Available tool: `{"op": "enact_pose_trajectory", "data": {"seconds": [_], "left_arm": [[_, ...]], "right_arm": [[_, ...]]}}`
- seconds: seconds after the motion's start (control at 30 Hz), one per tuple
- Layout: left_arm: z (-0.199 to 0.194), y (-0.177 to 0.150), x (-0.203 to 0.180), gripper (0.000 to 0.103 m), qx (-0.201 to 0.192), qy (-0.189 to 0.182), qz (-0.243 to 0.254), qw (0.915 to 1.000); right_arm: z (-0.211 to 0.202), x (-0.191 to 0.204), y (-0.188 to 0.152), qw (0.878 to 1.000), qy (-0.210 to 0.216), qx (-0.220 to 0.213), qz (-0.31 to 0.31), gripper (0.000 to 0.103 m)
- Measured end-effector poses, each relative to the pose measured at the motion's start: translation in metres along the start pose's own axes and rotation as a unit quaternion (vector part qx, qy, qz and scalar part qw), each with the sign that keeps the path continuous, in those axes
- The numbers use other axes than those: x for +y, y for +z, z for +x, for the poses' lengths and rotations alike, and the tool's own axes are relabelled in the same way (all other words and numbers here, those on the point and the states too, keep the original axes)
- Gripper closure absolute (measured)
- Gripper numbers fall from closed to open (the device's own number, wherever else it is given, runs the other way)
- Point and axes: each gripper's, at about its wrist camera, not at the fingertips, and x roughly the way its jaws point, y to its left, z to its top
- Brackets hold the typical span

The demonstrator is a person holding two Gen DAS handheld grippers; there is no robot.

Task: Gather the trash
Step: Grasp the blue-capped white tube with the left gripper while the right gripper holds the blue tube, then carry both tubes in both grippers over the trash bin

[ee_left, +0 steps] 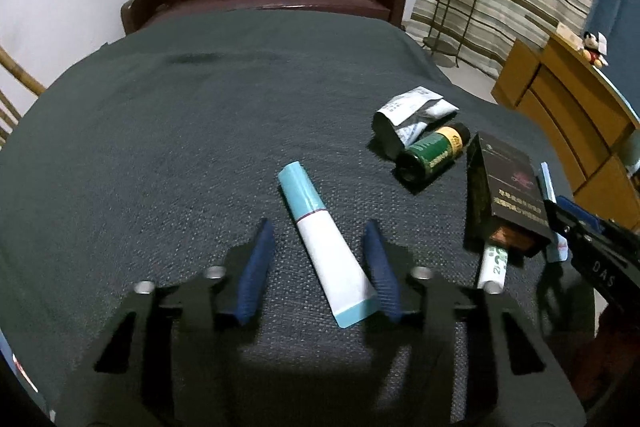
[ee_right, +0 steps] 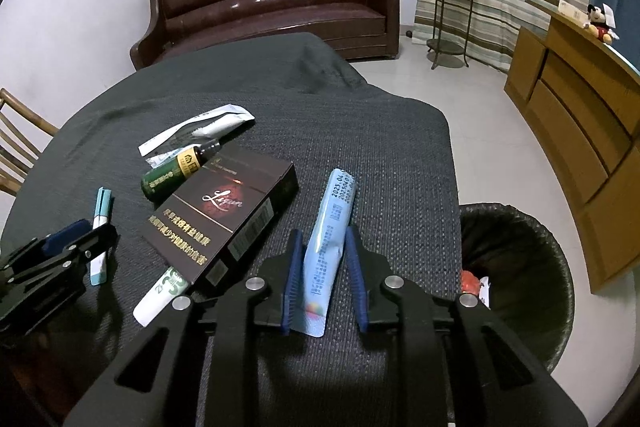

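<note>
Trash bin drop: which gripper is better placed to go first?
Right. The right gripper is shut on the blue tube, with the bin just beside it. The left gripper only straddles the white tube, farther away.

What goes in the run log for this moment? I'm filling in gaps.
left gripper: open around white-teal tube | right gripper: shut on blue tube | bin: beside table, right
</note>
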Motion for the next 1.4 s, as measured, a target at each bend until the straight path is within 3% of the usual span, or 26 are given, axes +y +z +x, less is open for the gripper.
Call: {"op": "enact_pose_trajectory", "data": {"seconds": [0.13, 0.37, 0.87, 1.4], "left_arm": [[0.0, -0.002, -0.008, 0.081, -0.005, -0.006, 0.026, 0.9996], [0.0, -0.002, -0.01, 0.087, -0.006, -0.031, 0.033, 0.999], [-0.011, -0.007, -0.017, 0.088, -0.028, -0.051, 0.045, 0.9973], [-0.043, -0.014, -0.059, 0.088, -0.055, -0.091, 0.075, 0.9915]], "right_arm": [[-0.001, -0.001, -0.001, 1.0, 0.001, 0.0, 0.0, 0.08], [-0.001, -0.001, -0.001, 1.0, 0.003, 0.0, -0.001, 0.08], [-0.012, -0.002, -0.014, 1.0, 0.005, -0.007, 0.003, 0.082], [-0.044, -0.024, -0.031, 0.999, -0.012, -0.03, 0.016, 0.082]]}}
